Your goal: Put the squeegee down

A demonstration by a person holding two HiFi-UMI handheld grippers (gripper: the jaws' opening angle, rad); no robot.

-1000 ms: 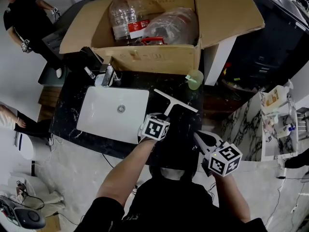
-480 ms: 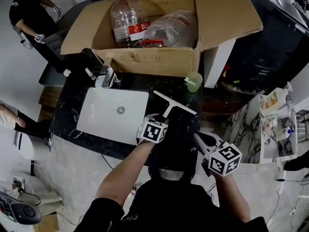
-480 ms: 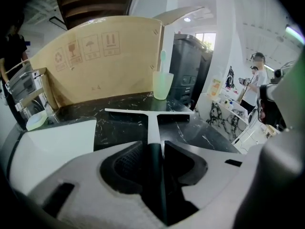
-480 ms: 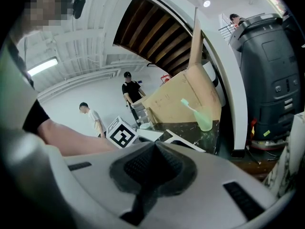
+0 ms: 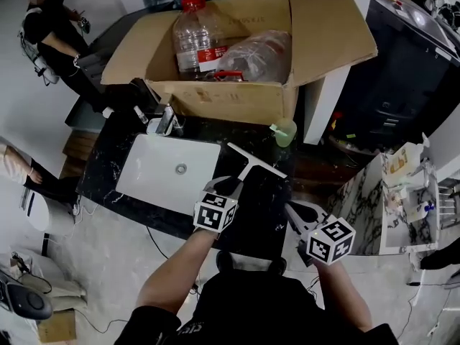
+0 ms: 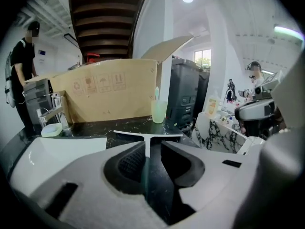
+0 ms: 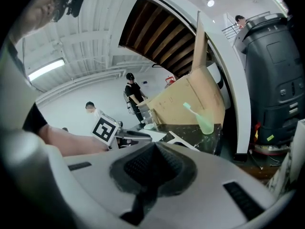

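The white T-shaped squeegee [image 5: 256,165] lies flat on the black marble counter [image 5: 267,208], right of the sink, with its blade toward the box. My left gripper [image 5: 224,185] hovers just behind the handle's near end. In the left gripper view the squeegee [image 6: 147,136] shows ahead, its handle in line with the gap of my left gripper [image 6: 151,168]. Those jaws are closing, and the pads press on nothing. My right gripper [image 5: 293,208] waits at the counter's right front, jaws together and empty. From its own view the right gripper [image 7: 147,175] looks toward the squeegee [image 7: 183,142].
A white sink [image 5: 169,171] with a faucet [image 5: 167,121] fills the counter's left. A green cup [image 5: 285,131] with a toothbrush stands behind the squeegee. A big open cardboard box [image 5: 230,99] holding a water bottle [image 5: 198,42] backs the counter. A person [image 5: 57,38] stands far left.
My left gripper has lifted and drawn back from the squeegee's handle, leaving the squeegee lying on the counter. The right gripper has stayed put.
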